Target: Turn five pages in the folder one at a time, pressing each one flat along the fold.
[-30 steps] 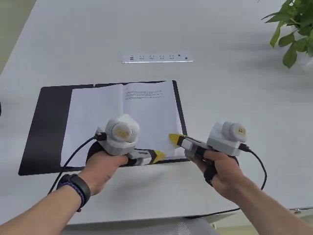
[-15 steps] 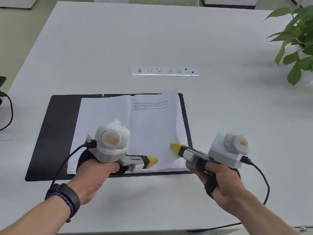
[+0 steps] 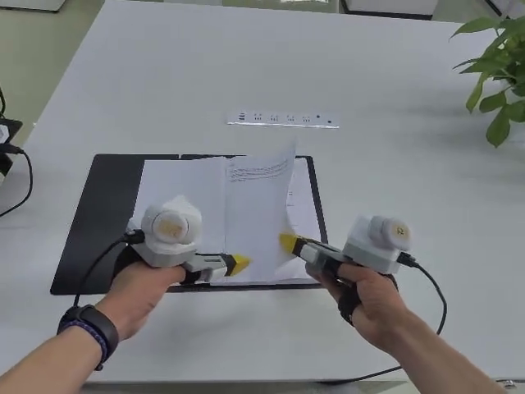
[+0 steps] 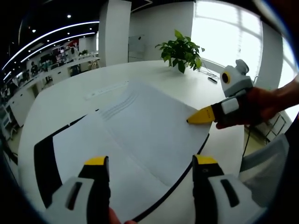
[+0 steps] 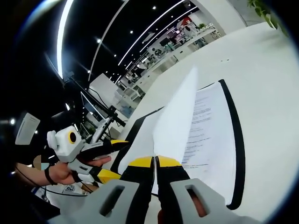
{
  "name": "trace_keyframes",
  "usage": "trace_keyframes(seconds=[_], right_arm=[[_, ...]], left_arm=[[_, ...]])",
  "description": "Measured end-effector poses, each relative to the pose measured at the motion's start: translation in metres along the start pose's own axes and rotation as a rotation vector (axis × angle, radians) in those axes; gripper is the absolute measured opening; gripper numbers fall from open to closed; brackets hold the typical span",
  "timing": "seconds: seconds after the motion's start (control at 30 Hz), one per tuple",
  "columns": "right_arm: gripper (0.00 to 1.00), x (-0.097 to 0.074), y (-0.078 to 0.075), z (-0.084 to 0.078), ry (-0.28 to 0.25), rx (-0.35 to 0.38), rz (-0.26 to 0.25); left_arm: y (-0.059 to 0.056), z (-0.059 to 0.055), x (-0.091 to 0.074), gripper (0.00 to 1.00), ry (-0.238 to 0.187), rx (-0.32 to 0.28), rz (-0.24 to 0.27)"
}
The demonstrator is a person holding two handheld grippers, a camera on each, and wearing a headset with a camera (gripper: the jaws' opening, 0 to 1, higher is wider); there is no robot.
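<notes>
— Where's the folder [image 3: 102, 217]?
— Open flat on the table [image 3: 369, 123] before me, long side left to right, fold pointing away.
— Your grippers?
— My right gripper [image 5: 155, 161] pinches the near edge of the page [image 3: 258, 209], which stands up. My left gripper [image 3: 236, 263] hovers beside it, jaws spread.

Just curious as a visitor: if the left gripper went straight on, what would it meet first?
Probably the lifted page held by the right gripper, straight ahead of the left gripper's open jaws; depth is unclear.
</notes>
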State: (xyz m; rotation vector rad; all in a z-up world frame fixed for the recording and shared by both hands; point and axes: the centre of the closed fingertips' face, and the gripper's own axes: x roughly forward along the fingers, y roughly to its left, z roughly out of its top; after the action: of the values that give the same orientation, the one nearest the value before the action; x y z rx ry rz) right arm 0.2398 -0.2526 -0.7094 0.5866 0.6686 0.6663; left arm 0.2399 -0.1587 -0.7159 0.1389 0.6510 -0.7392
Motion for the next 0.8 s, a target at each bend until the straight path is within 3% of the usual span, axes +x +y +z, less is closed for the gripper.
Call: trace_keyframes(seconds=[0.37, 0.8], right_arm=[[0.00, 0.012, 0.019, -0.006, 0.008, -0.011, 0.015], [0.00, 0.020, 0.034, -0.011, 0.011, -0.020, 0.028]], left_arm=[[0.025, -0.009, -0.025, 0.72, -0.013, -0.022, 0.046], [0.035, -0.023, -0.048, 0.72, -0.016, -0.032, 0.068]])
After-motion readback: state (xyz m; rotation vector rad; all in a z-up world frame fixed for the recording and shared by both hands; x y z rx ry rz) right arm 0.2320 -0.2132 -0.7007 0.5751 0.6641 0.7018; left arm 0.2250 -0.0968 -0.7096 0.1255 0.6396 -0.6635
